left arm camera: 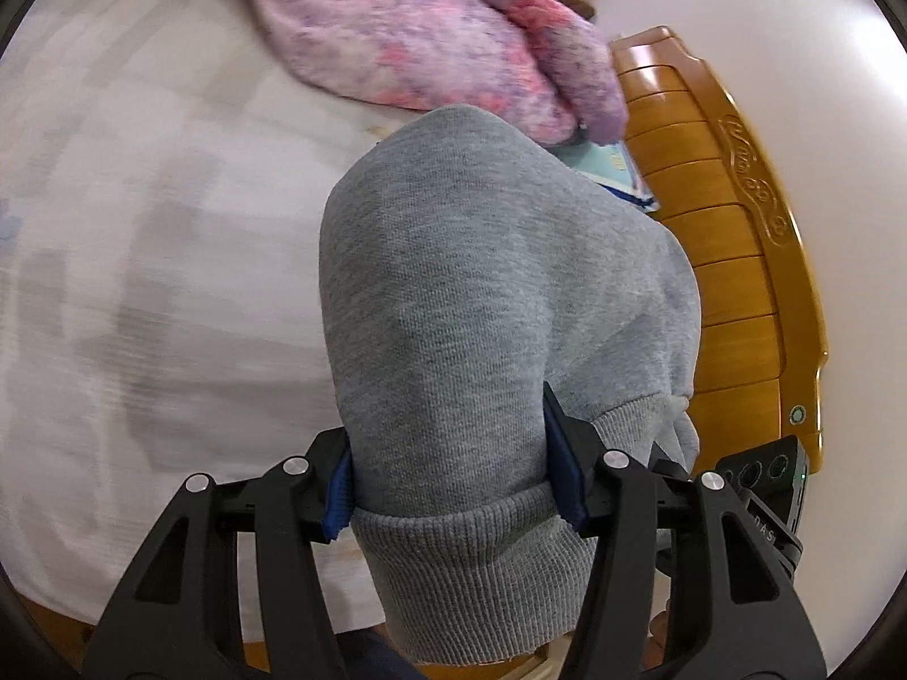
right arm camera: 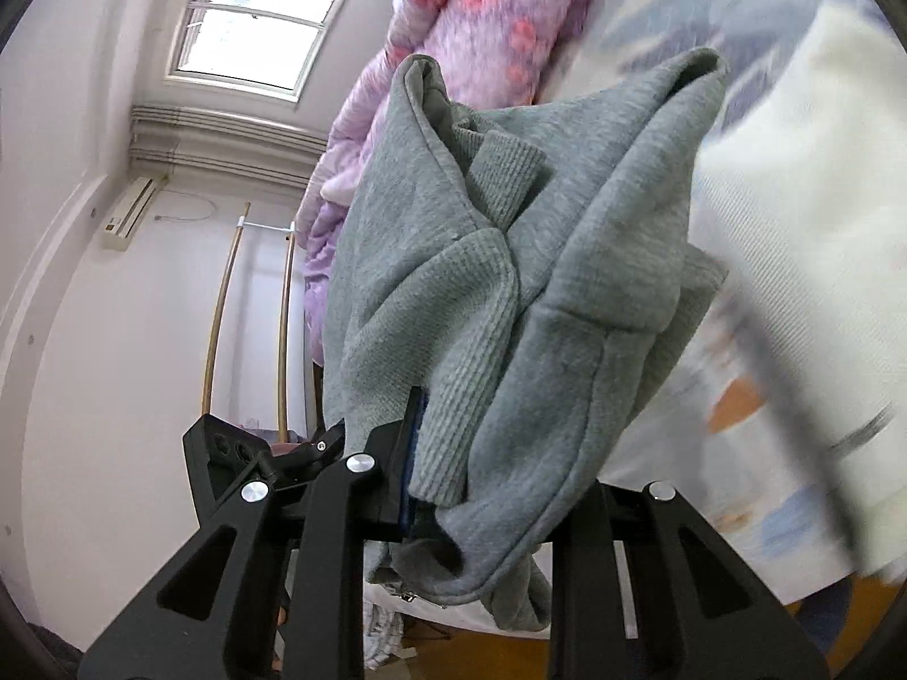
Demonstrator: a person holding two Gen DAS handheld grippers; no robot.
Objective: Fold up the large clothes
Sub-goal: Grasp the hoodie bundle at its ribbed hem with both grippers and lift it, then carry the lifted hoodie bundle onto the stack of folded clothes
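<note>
A grey sweatshirt [left arm camera: 476, 294] with ribbed cuffs and hem is held up off the bed by both grippers. My left gripper [left arm camera: 453, 481] is shut on a bunched fold of it near the ribbed hem, and the fabric drapes forward over the jaws. In the right wrist view my right gripper [right arm camera: 487, 453] is shut on the same grey sweatshirt [right arm camera: 482, 260], clamping a ribbed edge; a ribbed cuff [right arm camera: 504, 175] hangs among the folds. The right finger of the right gripper is hidden under cloth.
A white bedsheet [left arm camera: 142, 238] lies below the left gripper. A pink and purple quilt [left arm camera: 419, 39] is heaped at the back, also in the right wrist view [right arm camera: 482, 17]. A wooden headboard [left arm camera: 731, 260] stands at the right. The right wrist view shows a window [right arm camera: 255, 17] and white wall.
</note>
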